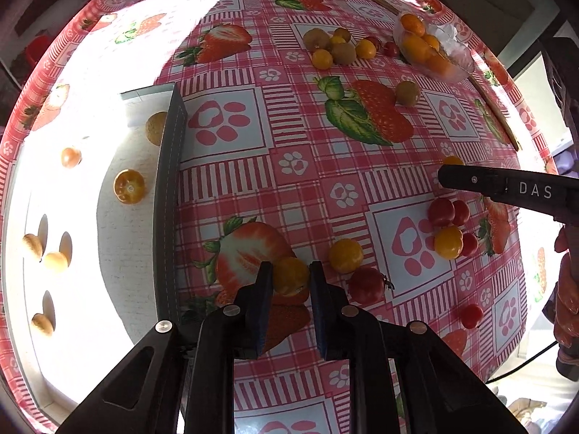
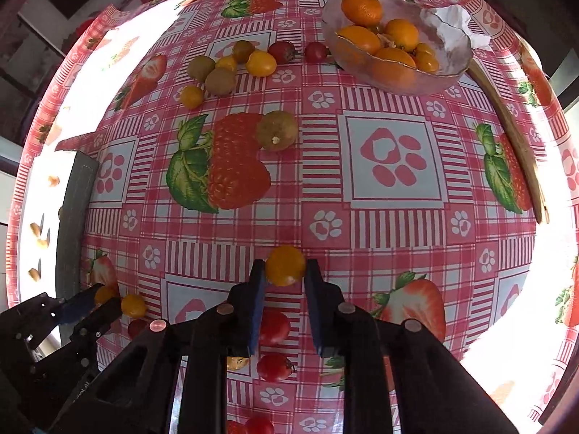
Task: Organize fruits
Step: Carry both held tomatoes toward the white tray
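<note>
Two smooth round yellow fruits [image 1: 290,276] [image 2: 285,266], glass bowl [image 2: 448,68], glossy tablecloth [image 2: 394,166]

The right gripper [image 1: 506,188] bears the letters "DAS" (white on black).

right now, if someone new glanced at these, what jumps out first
The loud pink strawberry tablecloth fills both views. Each gripper brackets a yellow fruit: the left gripper near the grey tray, the right gripper mid-table. A glass bowl of orange fruit sits far right.
</note>
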Tool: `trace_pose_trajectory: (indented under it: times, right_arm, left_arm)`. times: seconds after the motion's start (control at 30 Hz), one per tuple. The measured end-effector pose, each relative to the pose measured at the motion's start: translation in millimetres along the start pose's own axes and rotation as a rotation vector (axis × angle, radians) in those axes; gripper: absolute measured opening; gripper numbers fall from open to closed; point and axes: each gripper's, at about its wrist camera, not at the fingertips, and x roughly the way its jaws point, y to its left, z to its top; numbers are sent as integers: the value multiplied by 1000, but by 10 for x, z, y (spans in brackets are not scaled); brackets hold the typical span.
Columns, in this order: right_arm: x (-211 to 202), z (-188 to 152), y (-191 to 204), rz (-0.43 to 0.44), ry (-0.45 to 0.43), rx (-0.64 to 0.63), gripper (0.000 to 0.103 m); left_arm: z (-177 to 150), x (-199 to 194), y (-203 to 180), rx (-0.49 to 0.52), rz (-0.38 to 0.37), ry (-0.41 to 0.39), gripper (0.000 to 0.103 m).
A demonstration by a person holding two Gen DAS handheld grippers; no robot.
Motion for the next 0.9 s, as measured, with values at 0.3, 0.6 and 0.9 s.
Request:
trace_pose_trajectory:
  times: [0.3,0.6,0.9]
  right_arm:
    - [-157,-102,-6,51,-1,29,24]
    - [-230,-18,229,71,-3,-18,24]
    - [-185,92,823,115,5,-121,24]
  left_arm:
    - [45,-201,144,-39,-25,-25,22]
    - [17,-454,318,-81,-17,-70,22]
    - [-153,-618,777,-184,21,-98,22]
